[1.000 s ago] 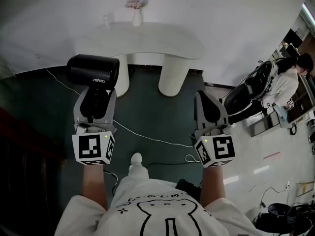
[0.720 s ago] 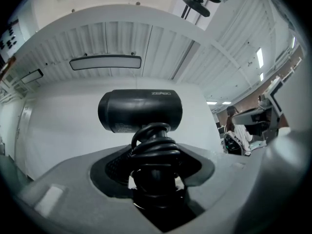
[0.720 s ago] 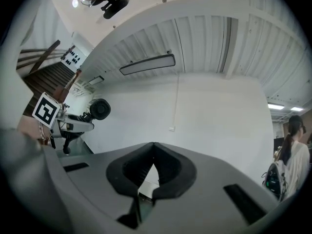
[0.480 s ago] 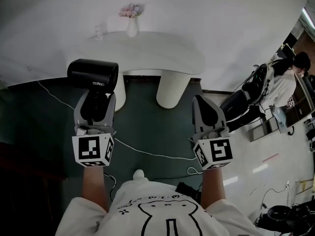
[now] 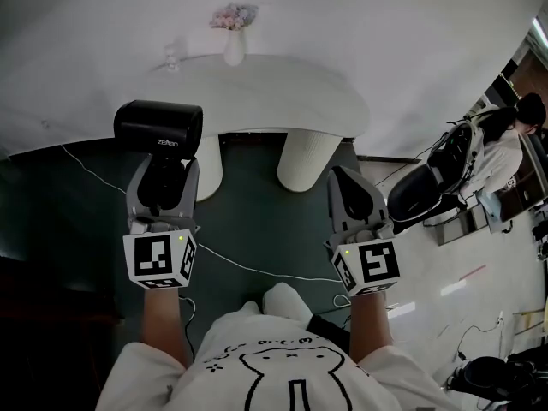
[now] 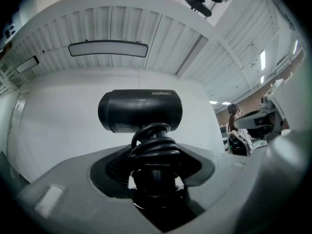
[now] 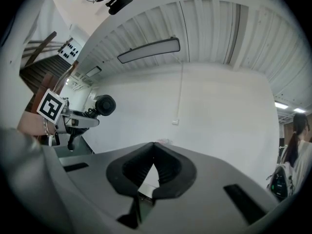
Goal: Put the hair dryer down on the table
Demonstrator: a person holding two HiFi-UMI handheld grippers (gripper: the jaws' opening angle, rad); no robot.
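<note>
Left side: your left hand-held gripper (image 5: 162,171) (image 6: 155,172) is pinching the handle of the black, barrel-bodied plastic hair dryer (image 5: 158,128) (image 6: 140,110). The pads sit on either side of the handle, and a black cord is wound in loops round it just above them. The barrel lies crosswise over the jaw tips, with pale lettering on its side. The dryer is held up in the air and rests on nothing. In the head view it shows against the left near edge of the white, rounded worktop (image 5: 282,80), close to one of its thick round legs.

Middle: a white vase of pink flowers (image 5: 234,45) stands at the worktop's far edge. Something small and clear stands just left of it, too small to tell what it is. Below lies the dark green floor (image 5: 257,187), with a thin white cable (image 5: 257,269) trailing across it between your arms.

Right side: your right hand-held gripper (image 5: 343,176) (image 7: 153,147) has its jaws pressed together, tips meeting, with nothing between them. It is well apart from the dryer and level with the left one. From its own view the dryer (image 7: 105,105) shows far off to the left.

Far right: a person in a light top (image 5: 505,148) is beside dark equipment.
</note>
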